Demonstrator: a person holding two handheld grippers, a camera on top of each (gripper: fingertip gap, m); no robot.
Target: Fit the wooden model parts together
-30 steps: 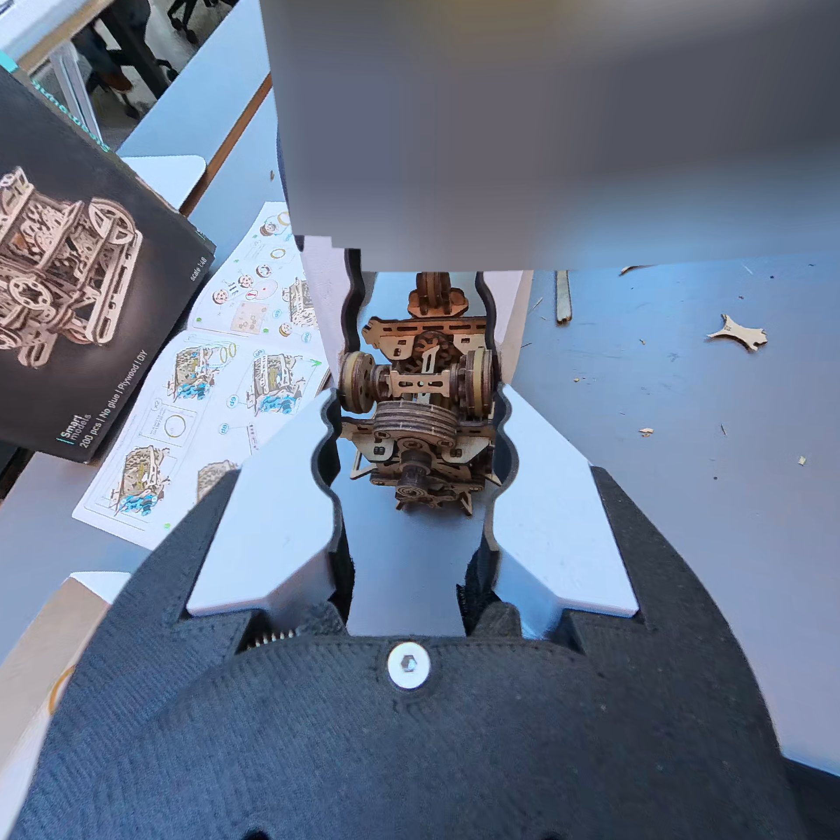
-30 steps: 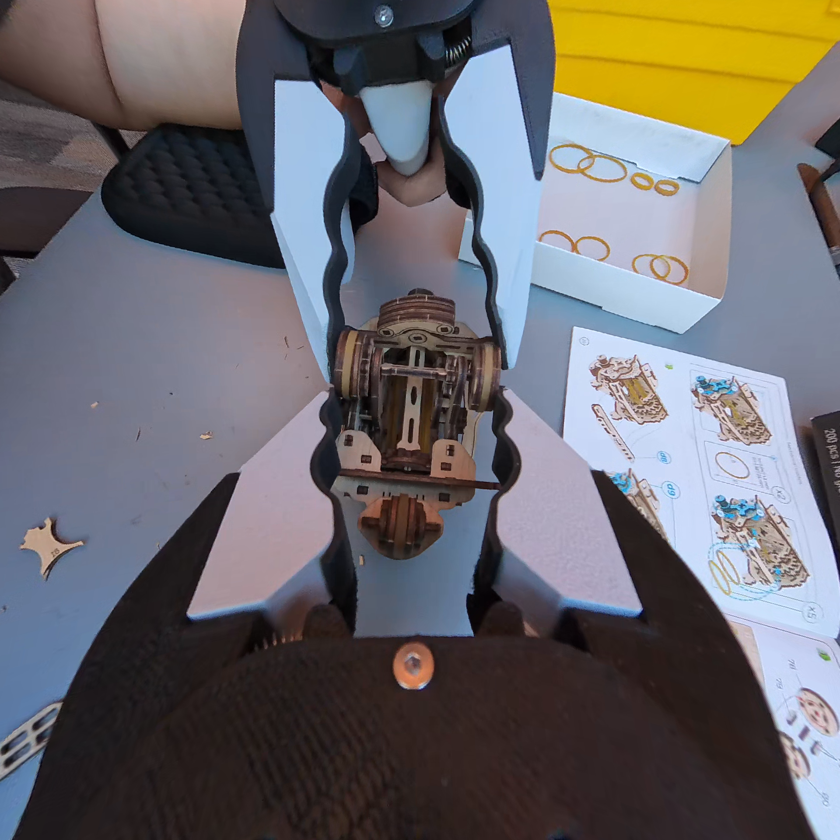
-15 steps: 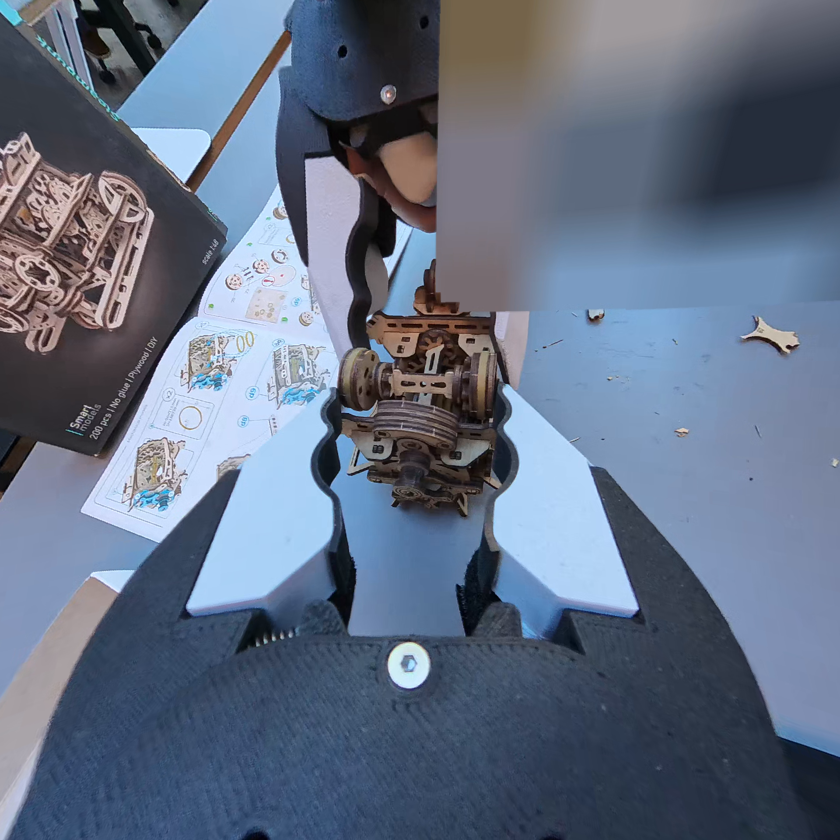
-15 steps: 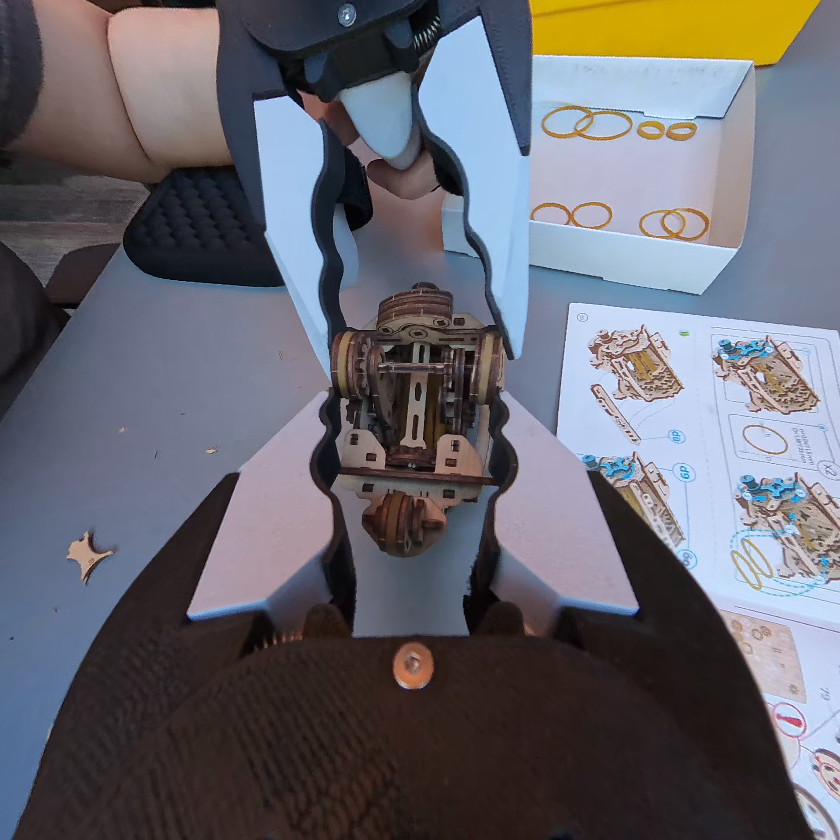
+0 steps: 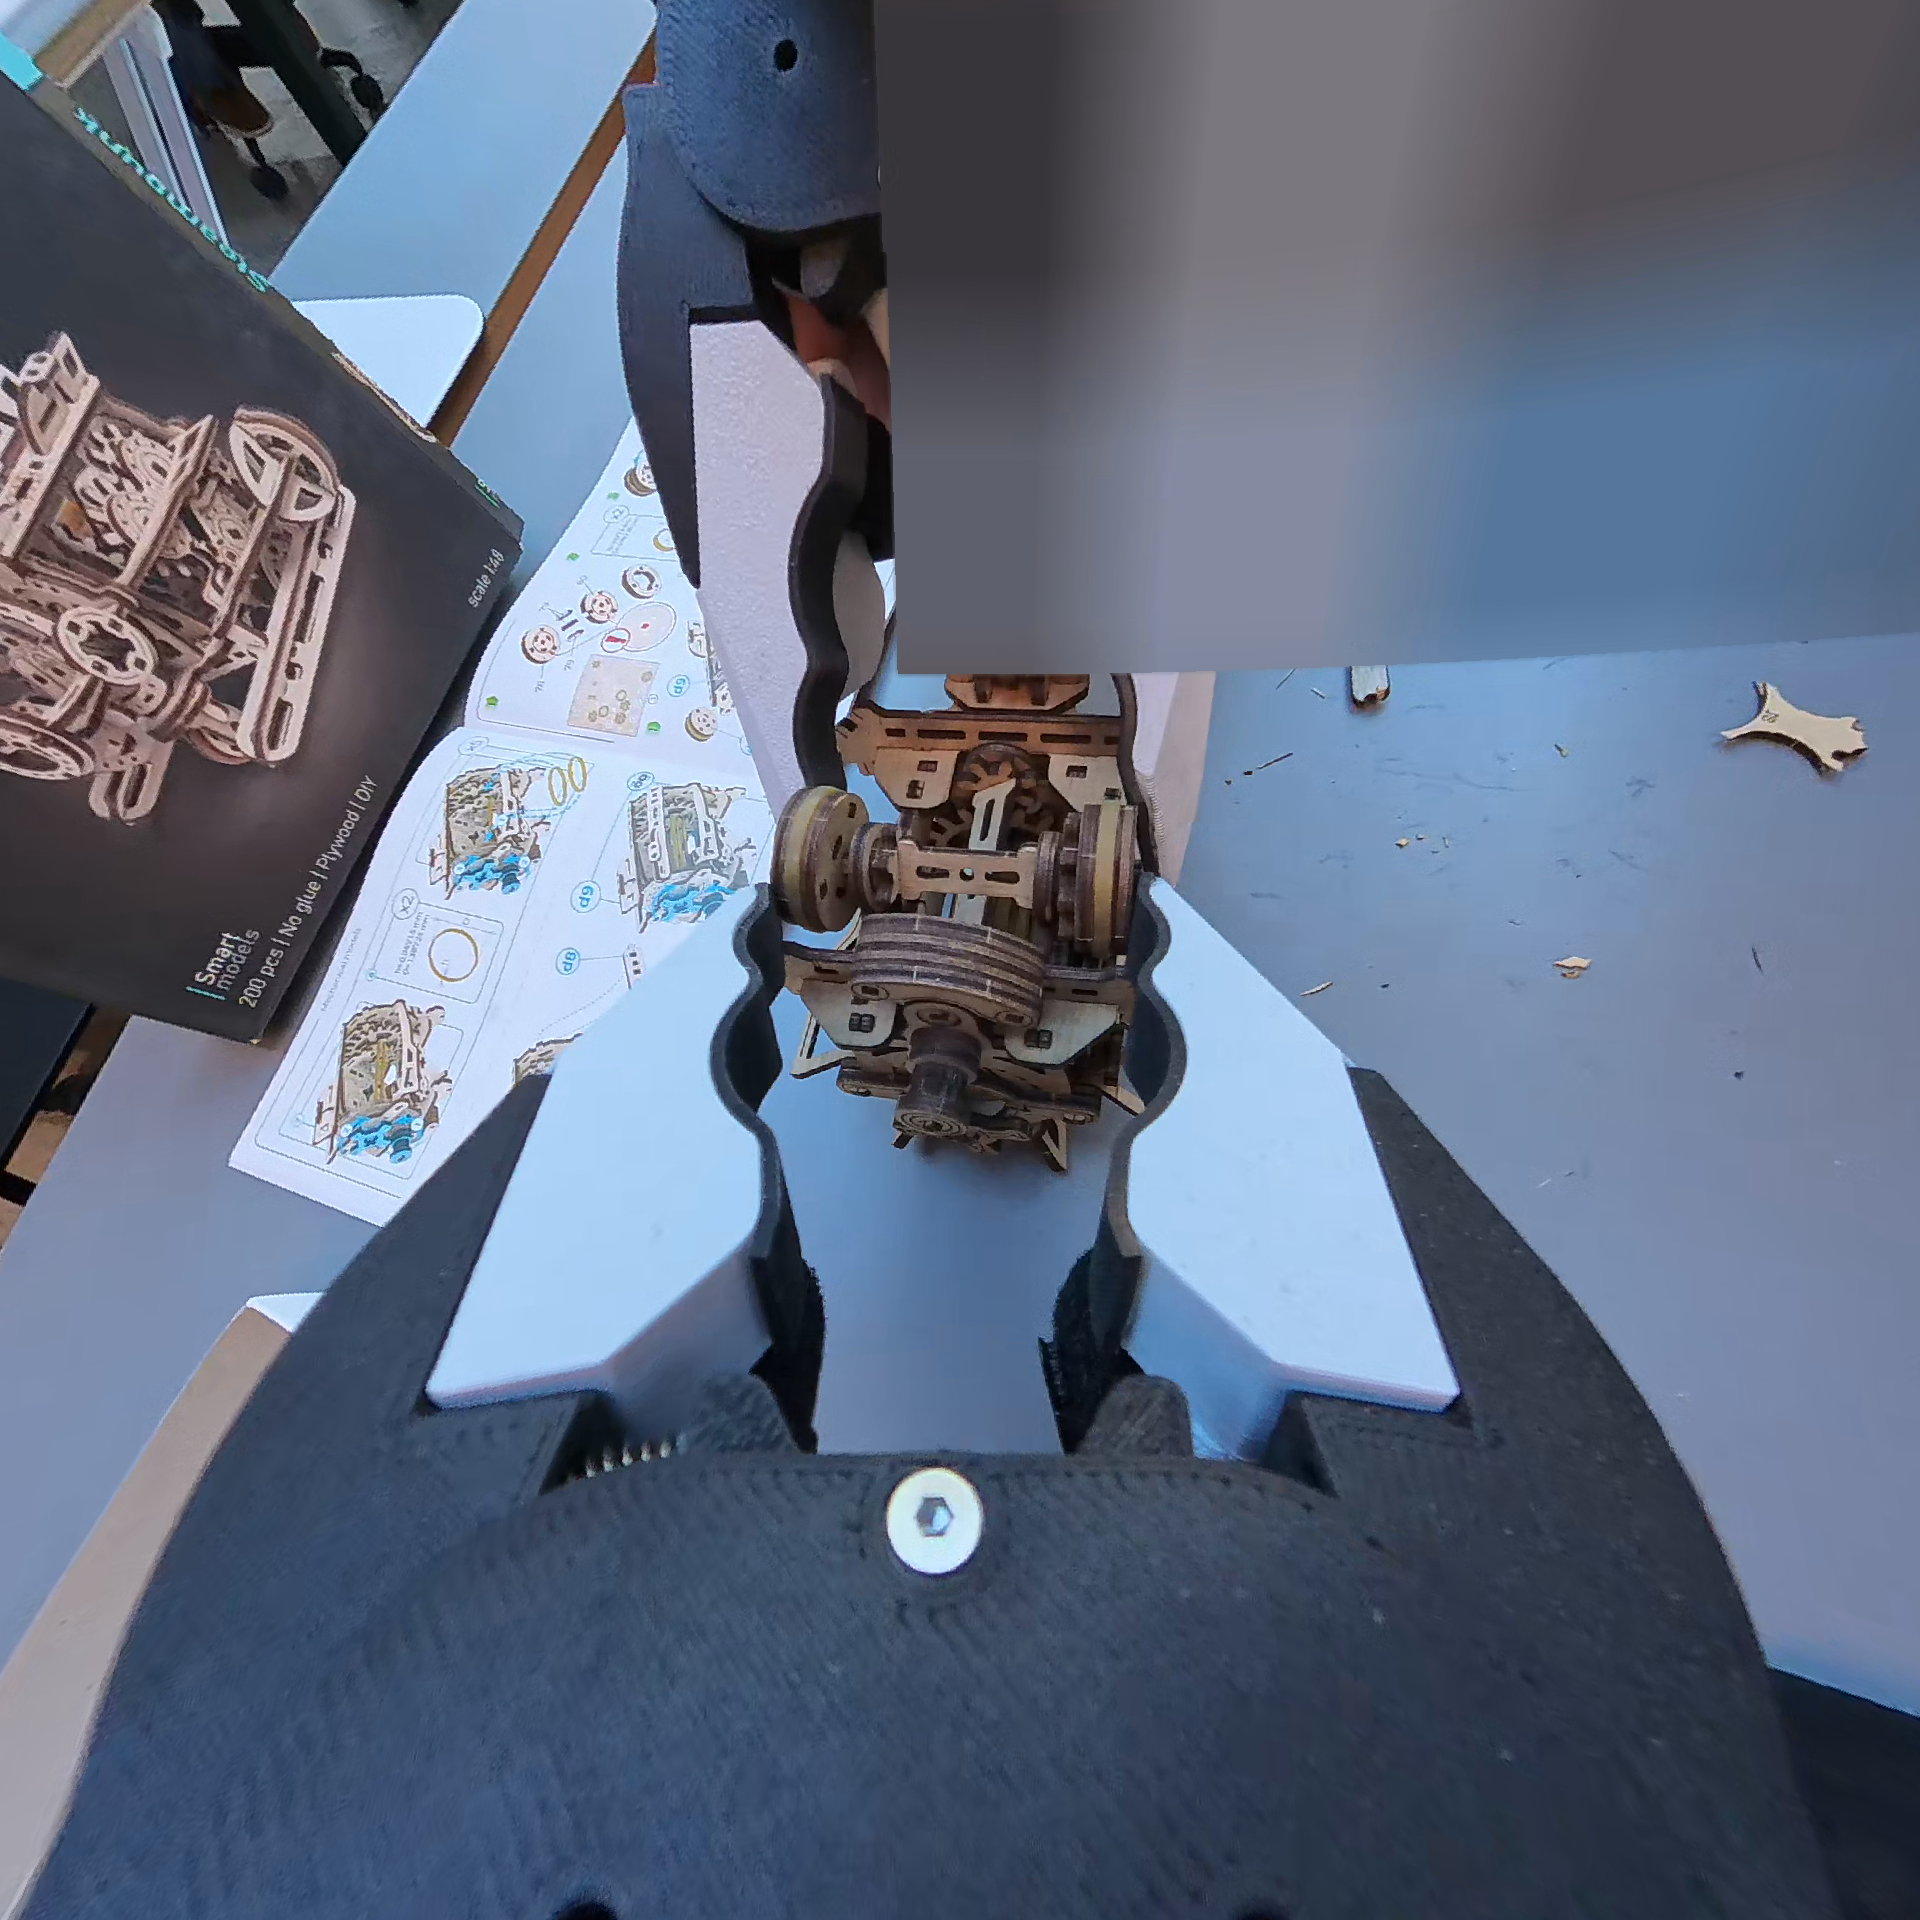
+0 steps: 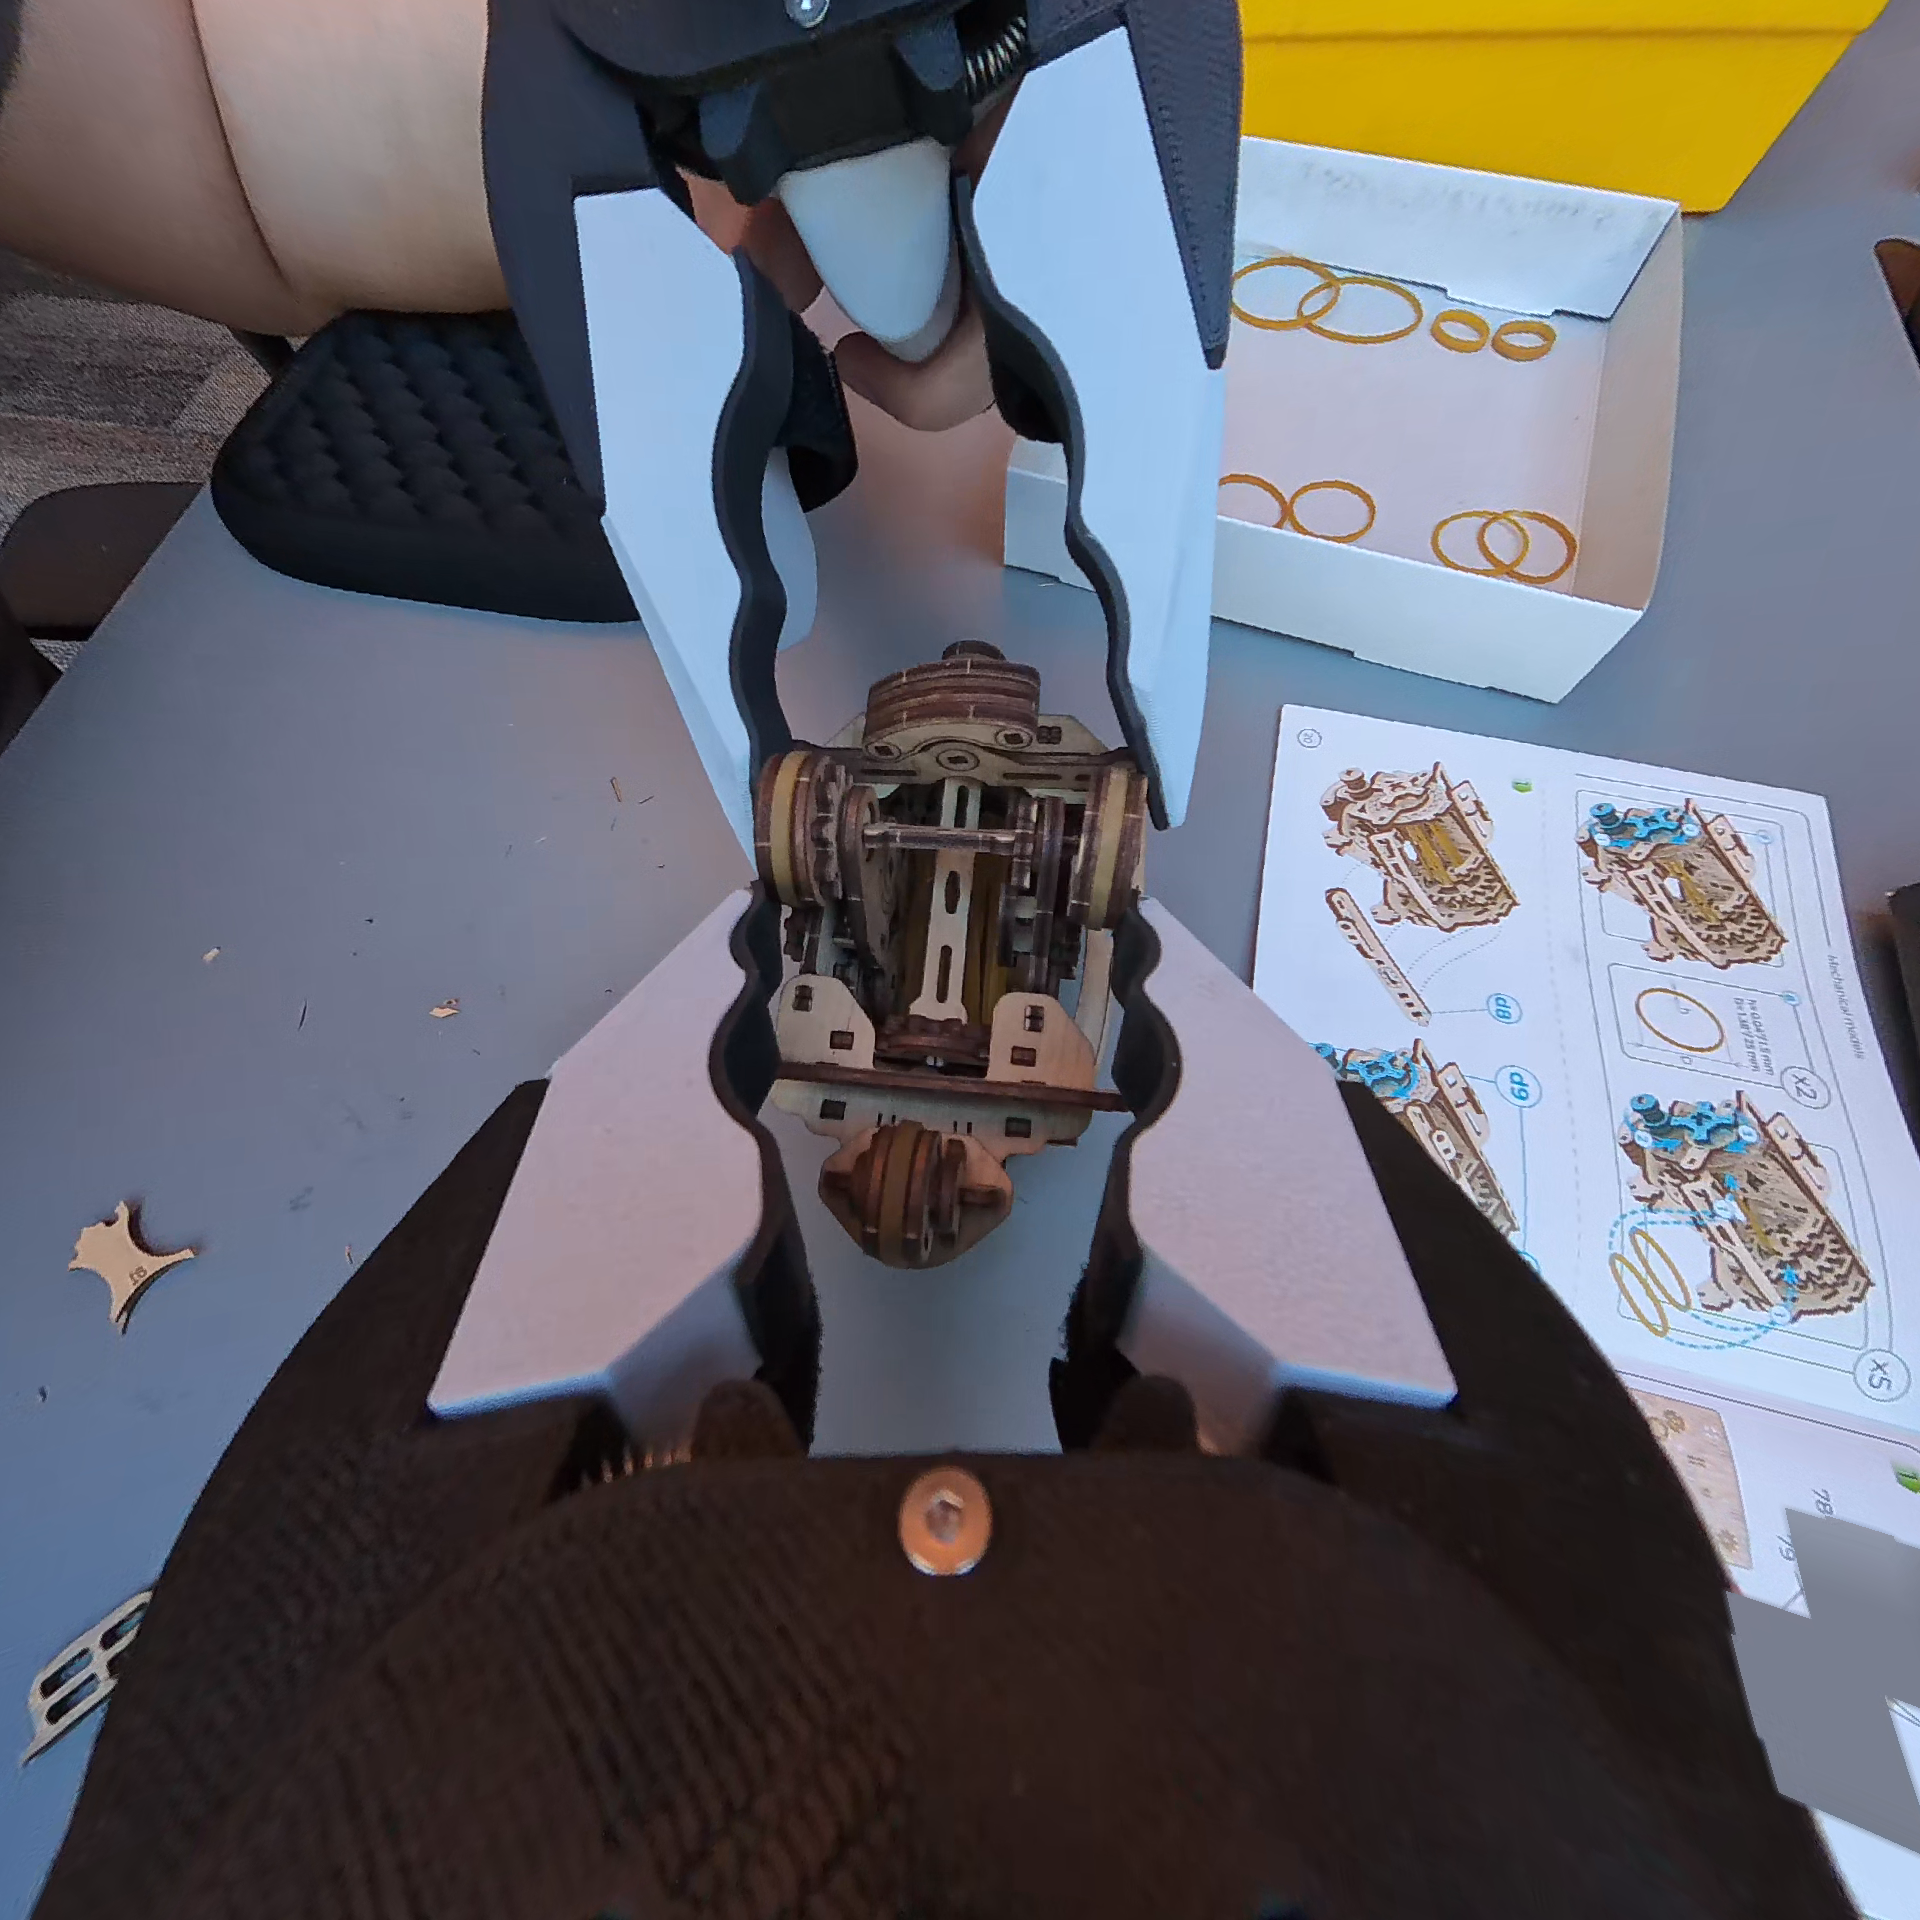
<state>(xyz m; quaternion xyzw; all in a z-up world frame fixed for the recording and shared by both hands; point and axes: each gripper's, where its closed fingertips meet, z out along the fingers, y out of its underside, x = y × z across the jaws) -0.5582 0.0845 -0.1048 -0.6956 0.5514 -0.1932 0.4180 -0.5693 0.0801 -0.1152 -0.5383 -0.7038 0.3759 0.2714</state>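
At frame centre the model [image 5: 951, 940] sits on the table [image 5: 1558, 1039], long axis running gripper to gripper. The left gripper [image 5: 951, 914] and right gripper [image 6: 940, 977] each clamp its flanks from opposite ends, equally near.

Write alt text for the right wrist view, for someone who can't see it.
Two hand-held grippers meet nose to nose on a grey table, both clamped on a small wooden model: the right hand-held gripper from below, the left hand-held gripper from above. To the right lie an instruction sheet and a white box holding yellow rubber bands.
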